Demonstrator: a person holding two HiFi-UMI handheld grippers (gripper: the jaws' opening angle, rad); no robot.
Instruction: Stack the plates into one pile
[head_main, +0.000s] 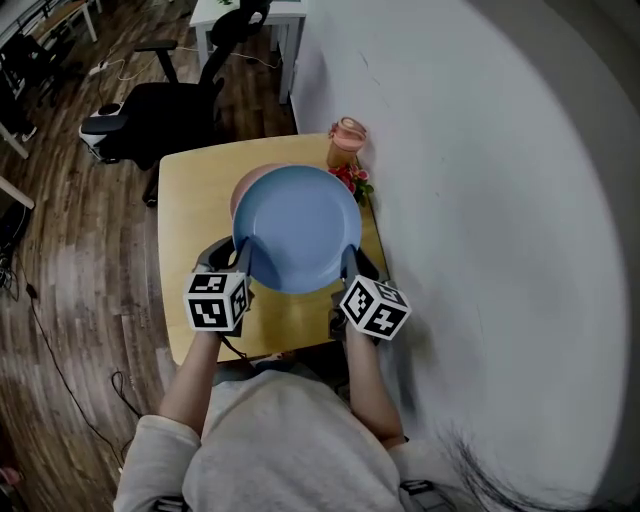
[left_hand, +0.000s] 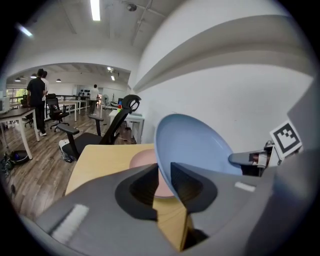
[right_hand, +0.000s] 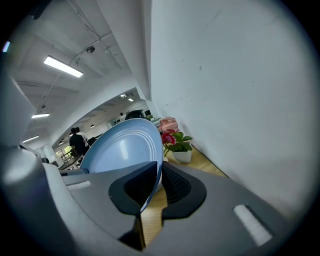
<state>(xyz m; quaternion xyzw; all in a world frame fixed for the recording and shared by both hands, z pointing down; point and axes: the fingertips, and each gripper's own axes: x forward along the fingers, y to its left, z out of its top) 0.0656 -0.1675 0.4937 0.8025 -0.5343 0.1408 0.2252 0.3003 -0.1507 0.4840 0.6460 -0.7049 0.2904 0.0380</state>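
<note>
pink plate (head_main: 238, 195) mostly hidden under blue plate (head_main: 298, 228)

1. Left gripper (head_main: 243, 262): jaws clamped on near-left rim of blue plate (head_main: 298, 225), pointing away from the body and slightly down.
2. Right gripper (head_main: 350, 266): jaws clamped on near-right rim of the same plate, same slight downward tilt.
3. Left forearm (head_main: 192, 380) and right forearm (head_main: 368, 385) reach forward from the torso, roughly parallel.
4. Grippers side by side, plate spanning between them.
</note>
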